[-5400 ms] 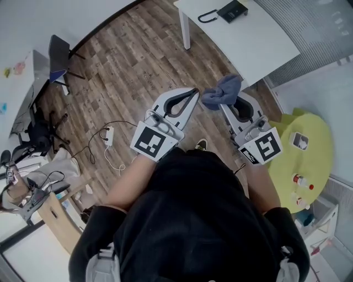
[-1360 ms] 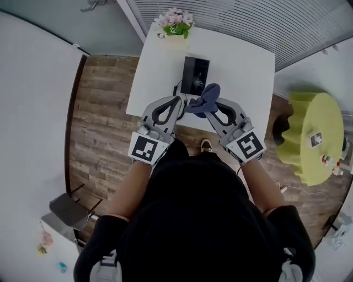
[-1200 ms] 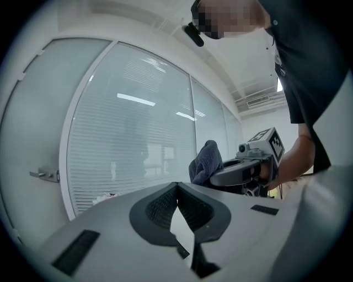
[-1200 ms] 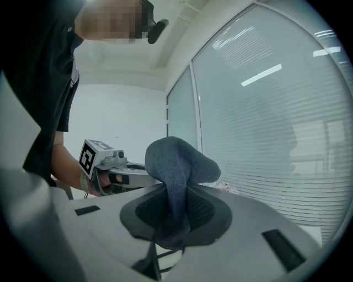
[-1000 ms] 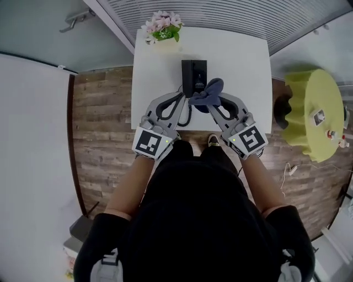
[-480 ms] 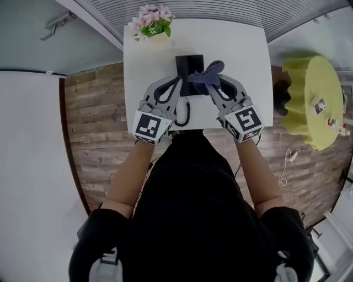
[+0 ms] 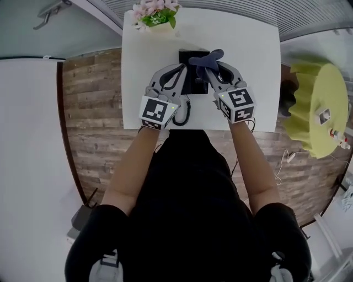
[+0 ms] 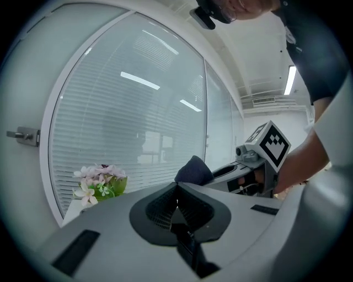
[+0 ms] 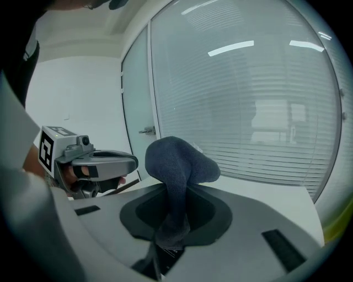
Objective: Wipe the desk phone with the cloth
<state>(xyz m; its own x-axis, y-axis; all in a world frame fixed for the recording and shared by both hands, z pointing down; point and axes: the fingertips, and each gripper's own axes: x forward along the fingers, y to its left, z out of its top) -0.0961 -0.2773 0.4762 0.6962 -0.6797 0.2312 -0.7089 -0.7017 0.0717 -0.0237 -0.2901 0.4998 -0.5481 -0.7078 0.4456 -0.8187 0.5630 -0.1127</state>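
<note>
**Cloth poised over the phone**

We are standing at the white table (image 7: 251, 82), both grippers out over it. The right gripper (image 7: 212, 70) has its jaws clamped on the dark blue cloth (image 7: 206, 58). In the right gripper view the cloth (image 9: 179, 160) rises out of the pinch and flops over in a rounded lump above the jaws.

From the head view the cloth sits over the far right part of the black desk phone (image 7: 194, 78), which lies flat on the table between the two grippers. We cannot tell whether cloth and phone actually touch. The phone's coiled cord (image 7: 186, 110) loops toward the near edge of the table.

The left gripper (image 7: 182, 70) hovers just beside the phone's left edge. In its own view its jaws (image 8: 176, 190) are pressed together with nothing between them.

A pot of pink flowers (image 7: 154, 12) stands at the far left corner. A yellow round table (image 7: 320, 104) is off to the right, on the wooden floor (image 7: 91, 104).
</note>
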